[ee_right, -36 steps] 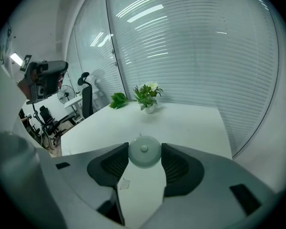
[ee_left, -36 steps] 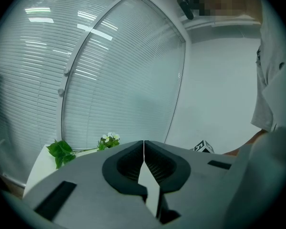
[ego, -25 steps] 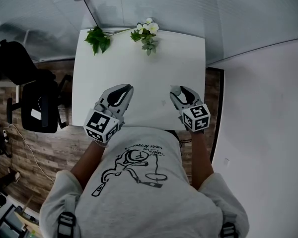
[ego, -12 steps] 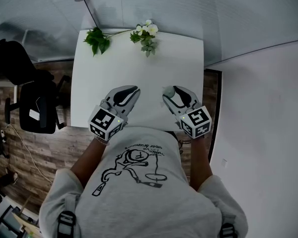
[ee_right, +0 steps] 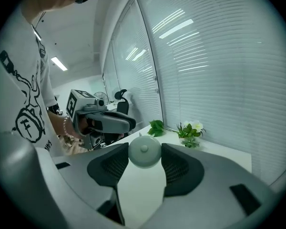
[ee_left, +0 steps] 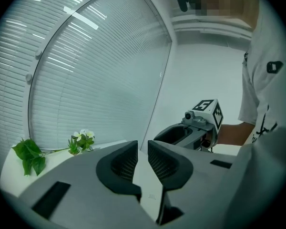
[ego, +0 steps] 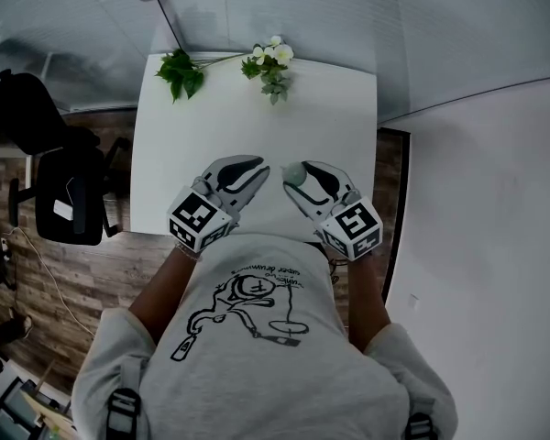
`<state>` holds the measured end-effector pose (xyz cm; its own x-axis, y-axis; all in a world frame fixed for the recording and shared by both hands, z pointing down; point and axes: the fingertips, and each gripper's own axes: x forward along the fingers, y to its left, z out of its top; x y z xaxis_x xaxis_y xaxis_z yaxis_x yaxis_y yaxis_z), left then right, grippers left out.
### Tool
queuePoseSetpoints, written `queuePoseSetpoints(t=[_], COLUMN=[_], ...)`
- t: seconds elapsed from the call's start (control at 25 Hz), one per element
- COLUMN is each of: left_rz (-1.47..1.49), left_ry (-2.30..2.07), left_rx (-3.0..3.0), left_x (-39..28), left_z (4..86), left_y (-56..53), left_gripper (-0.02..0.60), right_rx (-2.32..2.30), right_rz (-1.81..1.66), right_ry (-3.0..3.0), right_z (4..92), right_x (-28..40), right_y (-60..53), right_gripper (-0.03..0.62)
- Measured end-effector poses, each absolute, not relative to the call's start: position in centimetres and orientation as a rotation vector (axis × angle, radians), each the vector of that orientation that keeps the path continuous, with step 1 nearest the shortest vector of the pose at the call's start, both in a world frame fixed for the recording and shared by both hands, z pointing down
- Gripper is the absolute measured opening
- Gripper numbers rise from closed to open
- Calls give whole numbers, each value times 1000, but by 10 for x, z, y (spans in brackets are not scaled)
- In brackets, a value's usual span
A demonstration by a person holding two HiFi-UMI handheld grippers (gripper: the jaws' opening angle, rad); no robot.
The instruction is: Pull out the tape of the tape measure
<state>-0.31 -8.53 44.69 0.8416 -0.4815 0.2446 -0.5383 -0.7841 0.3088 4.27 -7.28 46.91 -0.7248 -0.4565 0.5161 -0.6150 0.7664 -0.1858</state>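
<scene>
The right gripper [ego: 296, 178] has its jaws pinching the tape measure [ee_right: 144, 151], a small round grey case held above the bench's [ego: 257, 126] near edge. At its 9 o'clock, the left gripper [ee_left: 142, 152] has its jaws almost together and empty. The case looks light, hard and smooth, so it could twist; the nub at its 11 o'clock rim is probably the tab to grab.
</scene>
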Motion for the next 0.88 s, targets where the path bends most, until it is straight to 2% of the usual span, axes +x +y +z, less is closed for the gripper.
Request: queuePoseSetpoints(t=[0.8, 0.88], left_rz=[258, 254], left_ry=[-510, -518], left_rx=[2754, 2742], left_x=[9, 8], left_z=[453, 453], left_y=[-66, -67], left_gripper=[58, 35], right_rx=[695, 692], right_rz=[489, 496], right_ry=[-2569, -2570], right_z=[468, 468], right_x=[23, 23], right_y=[-63, -62], right_gripper=[222, 222])
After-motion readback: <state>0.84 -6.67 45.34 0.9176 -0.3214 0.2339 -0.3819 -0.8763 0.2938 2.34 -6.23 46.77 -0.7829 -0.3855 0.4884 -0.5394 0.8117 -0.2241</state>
